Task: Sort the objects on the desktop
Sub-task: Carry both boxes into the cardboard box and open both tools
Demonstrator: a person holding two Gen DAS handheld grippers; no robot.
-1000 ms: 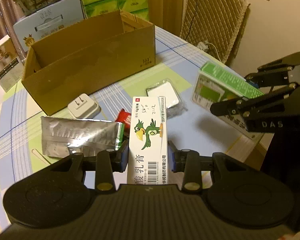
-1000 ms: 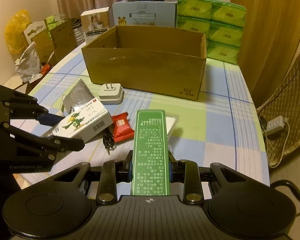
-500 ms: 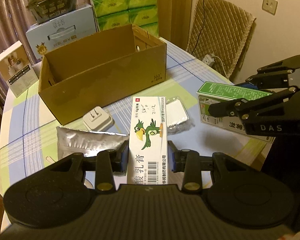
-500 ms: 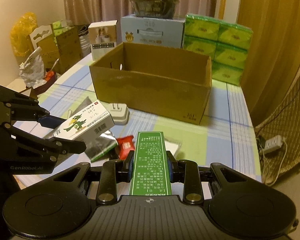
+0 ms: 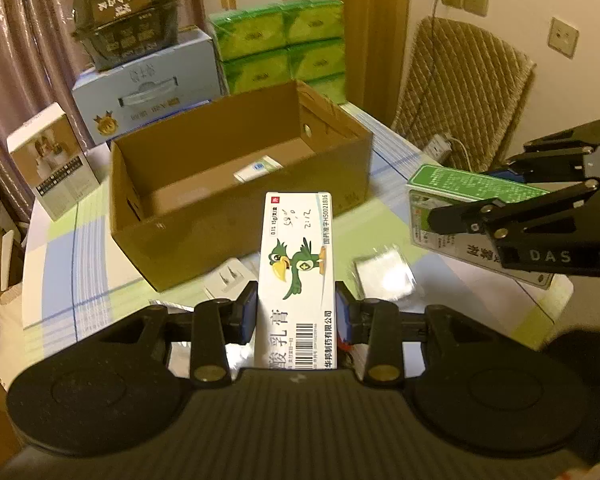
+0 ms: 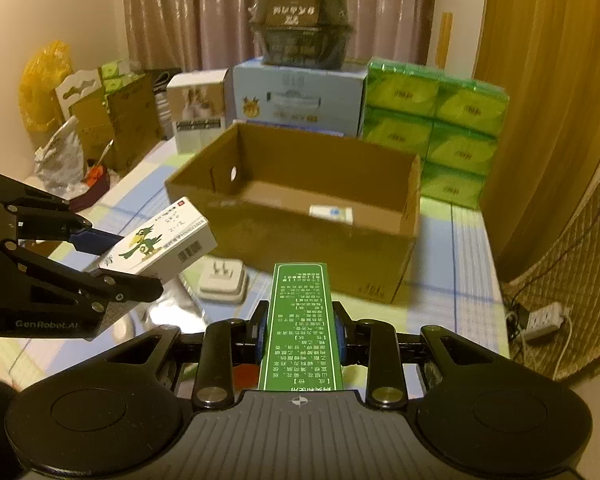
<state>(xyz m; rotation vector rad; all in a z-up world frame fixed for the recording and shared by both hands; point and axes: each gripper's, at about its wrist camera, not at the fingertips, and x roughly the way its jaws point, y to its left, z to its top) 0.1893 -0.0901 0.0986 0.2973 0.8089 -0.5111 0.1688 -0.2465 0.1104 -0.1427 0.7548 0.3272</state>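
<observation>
My left gripper (image 5: pixel 296 312) is shut on a white medicine box with a green parrot (image 5: pixel 298 272) and holds it in the air in front of the open cardboard box (image 5: pixel 240 216). That box also shows in the right wrist view (image 6: pixel 168 246). My right gripper (image 6: pixel 300 330) is shut on a green medicine box (image 6: pixel 300 328), also raised; it shows at the right of the left wrist view (image 5: pixel 460 208). The cardboard box (image 6: pixel 300 236) holds a small white carton (image 5: pixel 258 169).
On the table below lie a white plug adapter (image 6: pixel 223 285), a clear wrapped white pad (image 5: pixel 384 276) and a silver foil pouch (image 6: pixel 172 312). Behind the cardboard box stand a blue carton (image 5: pixel 148 84), green tissue packs (image 6: pixel 432 128) and a white photo box (image 5: pixel 52 160). A padded chair (image 5: pixel 460 96) is at right.
Both grippers have risen with their boxes and come nearer the cardboard box, so its inside and the small carton in it now show.
</observation>
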